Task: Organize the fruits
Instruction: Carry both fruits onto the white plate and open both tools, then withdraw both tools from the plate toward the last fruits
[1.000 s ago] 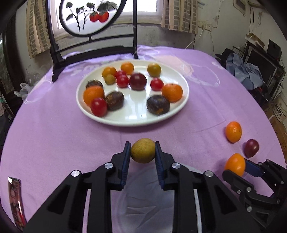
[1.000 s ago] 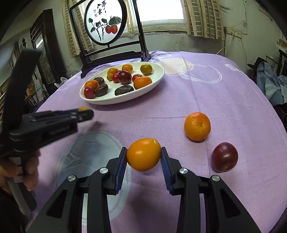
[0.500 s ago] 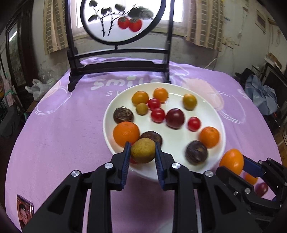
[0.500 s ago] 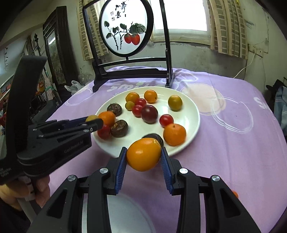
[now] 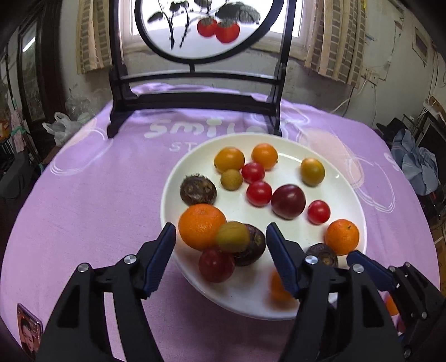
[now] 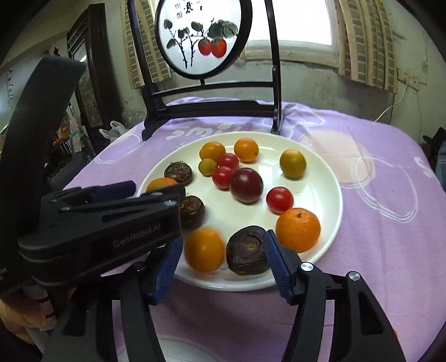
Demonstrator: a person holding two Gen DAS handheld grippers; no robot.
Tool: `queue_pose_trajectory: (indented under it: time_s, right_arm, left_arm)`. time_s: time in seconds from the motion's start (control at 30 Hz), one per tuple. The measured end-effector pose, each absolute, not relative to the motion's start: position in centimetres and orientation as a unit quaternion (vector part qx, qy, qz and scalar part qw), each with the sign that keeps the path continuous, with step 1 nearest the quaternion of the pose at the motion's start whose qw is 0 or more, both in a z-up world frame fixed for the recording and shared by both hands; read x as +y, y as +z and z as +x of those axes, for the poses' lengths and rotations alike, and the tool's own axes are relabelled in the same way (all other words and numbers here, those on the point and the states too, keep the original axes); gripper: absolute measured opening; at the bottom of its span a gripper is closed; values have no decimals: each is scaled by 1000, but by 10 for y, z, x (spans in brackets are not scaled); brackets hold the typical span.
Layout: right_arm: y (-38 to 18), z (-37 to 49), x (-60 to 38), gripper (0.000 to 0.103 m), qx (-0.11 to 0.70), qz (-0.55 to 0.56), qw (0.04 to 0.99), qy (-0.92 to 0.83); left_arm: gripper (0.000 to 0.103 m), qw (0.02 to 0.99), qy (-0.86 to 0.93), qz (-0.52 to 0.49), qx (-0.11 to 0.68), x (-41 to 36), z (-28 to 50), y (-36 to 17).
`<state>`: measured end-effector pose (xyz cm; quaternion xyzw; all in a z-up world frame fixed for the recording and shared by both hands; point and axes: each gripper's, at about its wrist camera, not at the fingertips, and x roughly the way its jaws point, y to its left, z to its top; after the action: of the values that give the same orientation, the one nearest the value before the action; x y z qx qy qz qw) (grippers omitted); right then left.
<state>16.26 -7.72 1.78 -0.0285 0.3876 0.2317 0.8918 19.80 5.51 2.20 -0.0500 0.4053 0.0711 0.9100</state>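
Observation:
A white plate [image 5: 354, 192] [image 6: 329, 178] on the purple cloth holds several oranges, red tomatoes, dark plums and brown fruits. My left gripper [image 5: 220, 239] is open over the plate's near left edge; a blurred yellow-green fruit [image 5: 232, 236] lies free between its jaws, above a dark fruit [image 5: 252, 246] and an orange [image 5: 200, 225]. My right gripper [image 6: 223, 250] is open at the plate's near rim; a blurred orange fruit [image 6: 205, 249] sits free on the plate between its jaws, next to a dark wrinkled fruit [image 6: 246, 250]. The left gripper's body [image 6: 106, 217] shows in the right wrist view.
A black-framed round screen with painted persimmons [image 5: 200, 25] [image 6: 200, 36] stands on the table behind the plate. A small picture card [image 5: 28, 328] lies at the near left edge. Clothes and clutter [image 5: 415, 161] sit off the table to the right.
Both grippers moved forward over the plate and opened. The yellow-green fruit left the left jaws and the orange fruit left the right jaws; both are blurred from motion.

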Motion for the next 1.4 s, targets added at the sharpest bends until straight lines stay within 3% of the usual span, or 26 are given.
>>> queue_pose_trajectory:
  time_s: [0.17, 0.43, 0.87, 1.4]
  right_arm:
    - [28, 141, -96, 62, 383, -16, 892, 240]
    - [27, 101, -137, 62, 380, 3, 900, 214]
    - [31, 38, -213, 64, 351, -35, 929, 115]
    - [-11, 62, -248, 64, 429, -57, 901, 28]
  left_arm:
    - [66, 911, 62, -44, 405, 48, 184, 33]
    - [90, 915, 55, -54, 396, 33, 136, 40]
    - [91, 902, 10, -17, 432, -9, 80, -5]
    - [91, 896, -23, -17, 443, -12, 79, -19]
